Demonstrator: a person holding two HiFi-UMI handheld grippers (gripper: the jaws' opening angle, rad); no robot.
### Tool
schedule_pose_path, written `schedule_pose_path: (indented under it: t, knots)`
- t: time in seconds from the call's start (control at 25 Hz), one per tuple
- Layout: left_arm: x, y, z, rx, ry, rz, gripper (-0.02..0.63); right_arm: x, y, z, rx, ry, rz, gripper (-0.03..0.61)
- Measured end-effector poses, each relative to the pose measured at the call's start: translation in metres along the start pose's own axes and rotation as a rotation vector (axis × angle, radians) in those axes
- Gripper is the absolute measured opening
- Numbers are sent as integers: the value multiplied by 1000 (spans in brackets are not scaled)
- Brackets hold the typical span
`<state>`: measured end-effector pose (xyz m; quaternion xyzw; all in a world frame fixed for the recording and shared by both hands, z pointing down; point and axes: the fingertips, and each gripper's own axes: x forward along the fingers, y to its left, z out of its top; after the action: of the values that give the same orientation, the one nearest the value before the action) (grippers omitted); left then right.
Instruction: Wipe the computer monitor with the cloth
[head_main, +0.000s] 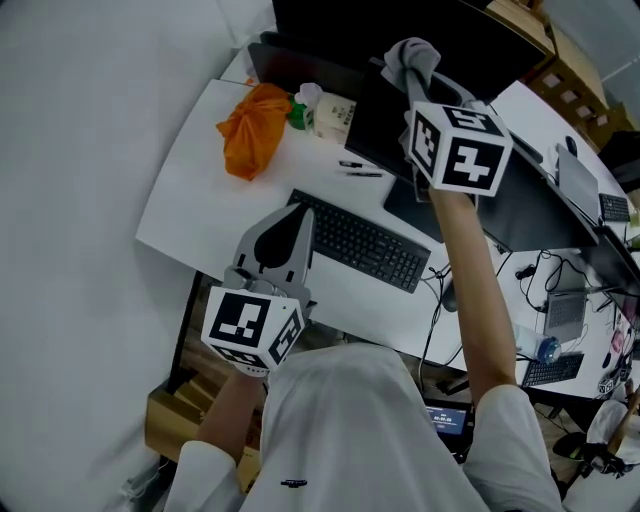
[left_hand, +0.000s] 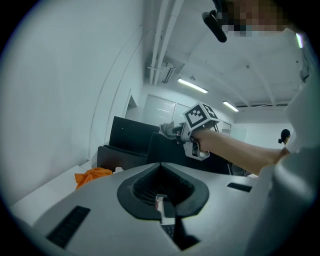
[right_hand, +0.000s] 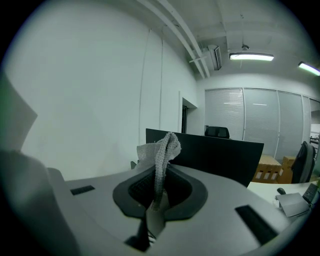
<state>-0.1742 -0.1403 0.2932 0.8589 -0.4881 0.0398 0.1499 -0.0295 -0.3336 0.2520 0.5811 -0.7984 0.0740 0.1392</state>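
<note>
Left gripper (head_main: 292, 218) low over keyboard (head_main: 362, 242), jaws together, empty, parked out of the way | right gripper (head_main: 405, 78) clamped on cloth (head_main: 415, 52), raised at monitor (head_main: 385, 125) top edge, I judge to start wiping | contact unclear

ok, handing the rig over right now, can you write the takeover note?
Left gripper: shut, empty, low over the near edge of the desk, beside the keyboard.
Right gripper: shut on the grey cloth, raised at the top edge of the monitor.
Done: cloth is in the gripper and up at the monitor.
Left: wipe the screen. The pictures do not show how much has been wiped, so treat it as all still to do.
</note>
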Motion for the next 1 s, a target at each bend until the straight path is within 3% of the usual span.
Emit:
schedule_pose_path:
  t: [0.56, 0.8, 1.0]
  knots:
    - [-19, 28, -4, -9, 8, 75, 18, 31, 45, 19, 71, -107, 49, 25]
    - [-24, 37, -7, -14, 14, 90, 18, 38, 60, 21, 208, -222, 41, 26]
    - [-28, 44, -11, -20, 22, 101, 18, 48, 74, 9, 376, -254, 68, 26]
